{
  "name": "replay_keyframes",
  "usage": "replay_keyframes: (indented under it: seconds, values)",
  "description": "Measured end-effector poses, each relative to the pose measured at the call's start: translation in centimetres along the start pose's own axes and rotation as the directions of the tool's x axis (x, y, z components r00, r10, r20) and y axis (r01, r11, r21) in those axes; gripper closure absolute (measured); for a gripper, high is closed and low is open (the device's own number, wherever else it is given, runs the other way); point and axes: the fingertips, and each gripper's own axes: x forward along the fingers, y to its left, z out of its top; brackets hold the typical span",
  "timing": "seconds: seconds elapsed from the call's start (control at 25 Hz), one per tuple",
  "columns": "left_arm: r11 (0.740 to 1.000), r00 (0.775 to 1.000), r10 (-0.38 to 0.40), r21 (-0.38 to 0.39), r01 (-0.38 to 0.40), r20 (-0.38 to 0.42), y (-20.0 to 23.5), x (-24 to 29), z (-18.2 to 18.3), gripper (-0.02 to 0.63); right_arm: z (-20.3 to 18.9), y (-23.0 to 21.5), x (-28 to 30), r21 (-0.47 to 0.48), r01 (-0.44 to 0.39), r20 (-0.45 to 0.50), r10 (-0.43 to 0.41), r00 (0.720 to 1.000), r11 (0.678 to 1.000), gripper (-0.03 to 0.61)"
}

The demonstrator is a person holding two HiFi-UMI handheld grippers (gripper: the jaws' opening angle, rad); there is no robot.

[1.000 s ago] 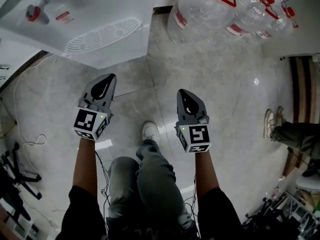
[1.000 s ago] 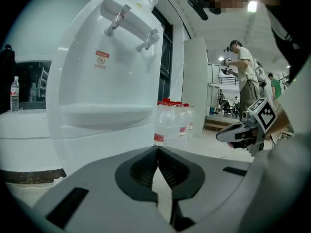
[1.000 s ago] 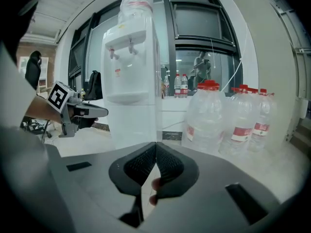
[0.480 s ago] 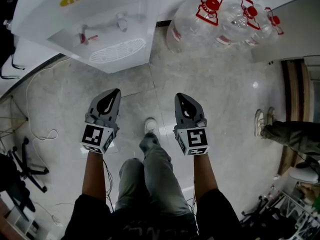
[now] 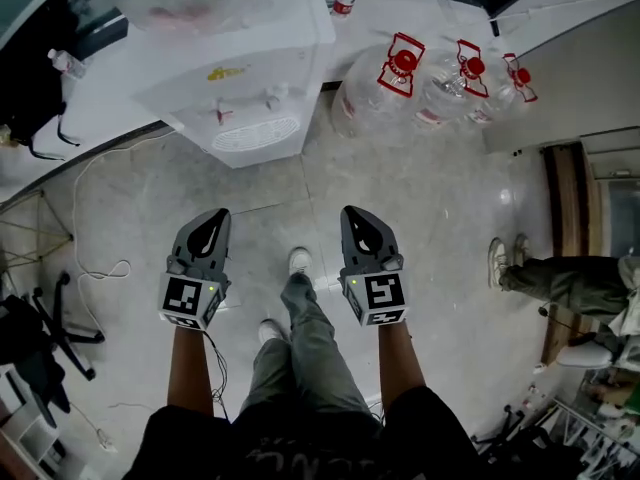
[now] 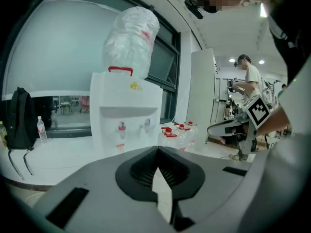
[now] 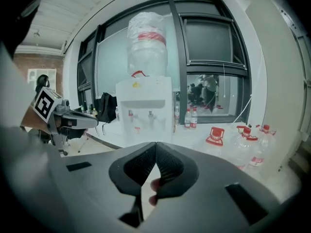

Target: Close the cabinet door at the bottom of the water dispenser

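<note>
The white water dispenser stands on the floor ahead of me with an upturned bottle on top. In the head view I see only its top and tap panel. The gripper views show its front down to the taps; the gripper bodies hide the bottom cabinet door. My left gripper and right gripper hang side by side well short of the dispenser, both pointing toward it. Both are shut with nothing between the jaws.
Several large water jugs with red caps sit right of the dispenser. A white cable loops over the floor at left, near a black chair base. Another person's legs are at right. My own shoe is between the grippers.
Both grippers and the head camera have risen together. The dispenser and jugs now look smaller and farther below. The jaws have stayed shut.
</note>
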Motion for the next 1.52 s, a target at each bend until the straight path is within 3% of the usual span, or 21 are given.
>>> replay_keyframes:
  seconds: [0.24,0.64,0.88,1.32,1.52]
  values:
    - [0.994,0.995,0.083,-0.073,-0.079,0.049,1.1,-4.8,5.9,0.598,5.9,1.7,-3.3,0.008,0.014,0.033,-0.015,0.999,1.0,0.566]
    - [0.992,0.99,0.119,-0.049,-0.115,0.079,0.0,-11.5,12.6,0.598,14.0,3.9,-8.4,-0.006,0.034,0.101,-0.033,0.994,0.999,0.566]
    - [0.987,0.981,0.152,-0.073,-0.144,0.122,-0.1,-14.6,15.9,0.598,17.9,4.4,-11.0,0.014,0.045,0.154,-0.047,0.987,0.999,0.566]
    - [0.971,0.953,0.223,-0.129,-0.199,0.204,1.0,-19.7,21.6,0.598,22.5,6.2,-14.0,-0.044,0.017,0.195,-0.008,0.981,0.999,0.566]
    - [0.97,0.945,0.238,-0.101,-0.22,0.223,1.7,-20.9,23.6,0.598,23.8,7.0,-14.8,-0.075,0.004,0.207,0.012,0.978,0.997,0.566]
